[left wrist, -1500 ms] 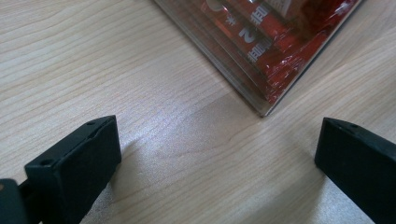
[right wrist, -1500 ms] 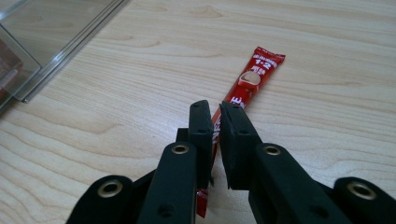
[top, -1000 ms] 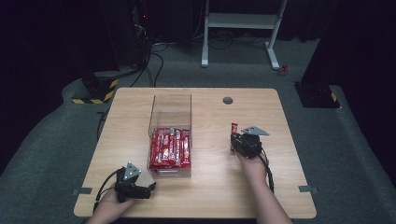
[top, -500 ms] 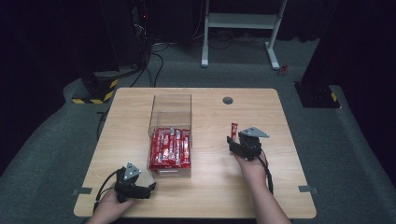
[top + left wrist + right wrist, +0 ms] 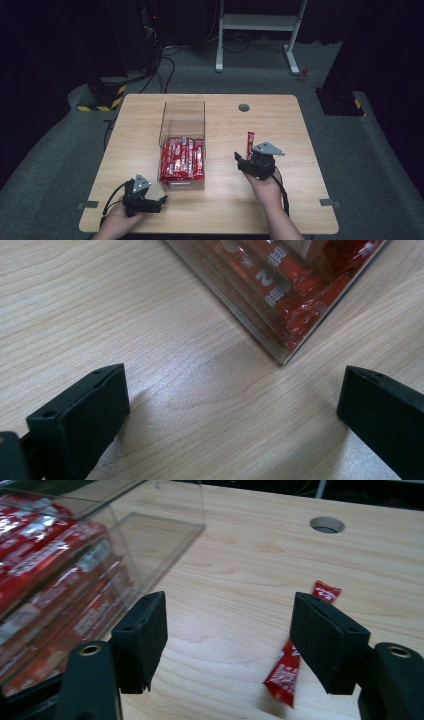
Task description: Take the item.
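Toward the right edge of the worktop (image 5: 300, 200), a single red sachet (image 5: 292, 667) lies flat just ahead of my right gripper (image 5: 248, 161), whose fingers (image 5: 142, 637) stand wide open with nothing between them. I judge it light, thin, soft and slick, so I would pinch it across its middle. My left gripper (image 5: 161, 202), likewise spread and empty, rests near the front-left corner, by the clear box (image 5: 182, 117) of matching sachets (image 5: 182, 157).
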The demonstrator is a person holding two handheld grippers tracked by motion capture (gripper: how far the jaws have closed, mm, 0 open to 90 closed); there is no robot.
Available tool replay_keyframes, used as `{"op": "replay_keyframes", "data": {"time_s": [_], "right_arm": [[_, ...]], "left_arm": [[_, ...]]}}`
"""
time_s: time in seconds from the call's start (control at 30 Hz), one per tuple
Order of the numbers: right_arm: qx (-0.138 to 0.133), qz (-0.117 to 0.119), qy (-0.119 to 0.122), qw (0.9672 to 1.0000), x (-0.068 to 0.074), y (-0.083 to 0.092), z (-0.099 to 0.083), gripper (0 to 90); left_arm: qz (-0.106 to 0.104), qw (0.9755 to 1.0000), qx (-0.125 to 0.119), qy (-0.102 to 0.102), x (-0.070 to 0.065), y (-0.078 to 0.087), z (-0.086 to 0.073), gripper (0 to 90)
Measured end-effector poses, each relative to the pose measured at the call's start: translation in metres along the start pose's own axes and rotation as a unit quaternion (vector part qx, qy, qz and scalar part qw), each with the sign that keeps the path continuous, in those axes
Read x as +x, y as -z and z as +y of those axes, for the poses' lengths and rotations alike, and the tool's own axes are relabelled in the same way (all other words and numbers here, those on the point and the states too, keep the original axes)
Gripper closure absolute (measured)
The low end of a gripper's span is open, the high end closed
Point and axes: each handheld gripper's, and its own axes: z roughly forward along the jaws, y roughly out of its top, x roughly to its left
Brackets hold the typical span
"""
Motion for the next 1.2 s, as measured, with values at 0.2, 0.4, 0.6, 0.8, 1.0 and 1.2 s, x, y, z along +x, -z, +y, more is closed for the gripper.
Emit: {"op": "replay_keyframes", "data": {"time_s": [0.2, 0.4, 0.6, 0.8, 1.0, 1.2], "right_arm": [[-0.008, 0.003, 0.018, 0.9998, 0.020, 0.009, -0.006, 25.5], [-0.003, 0.003, 0.032, 0.9995, 0.039, 0.014, -0.019, 22.9], [0.025, 0.008, 0.040, 0.9989, 0.053, 0.012, -0.040, 20.7], [0.060, 0.017, 0.043, 0.9971, 0.062, 0.007, -0.062, 19.4], [0.085, 0.020, 0.046, 0.9951, 0.069, 0.001, -0.074, 18.3], [0.113, 0.028, 0.054, 0.9917, 0.074, -0.005, -0.078, 17.1]], "left_arm": [[0.000, 1.0000, 0.000, 0.000, 0.000, 0.000, 0.000, 0.7], [0.000, 1.0000, 0.000, 0.000, 0.000, 0.000, 0.000, 0.7], [0.000, 1.0000, 0.000, 0.001, 0.000, 0.000, 0.000, 0.6], [0.000, 1.0000, 0.000, 0.000, 0.000, 0.000, 0.000, 0.7], [0.000, 1.0000, 0.000, 0.000, 0.000, 0.000, 0.000, 0.6], [0.000, 1.0000, 0.000, 0.001, 0.000, 0.000, 0.000, 0.7]]}}
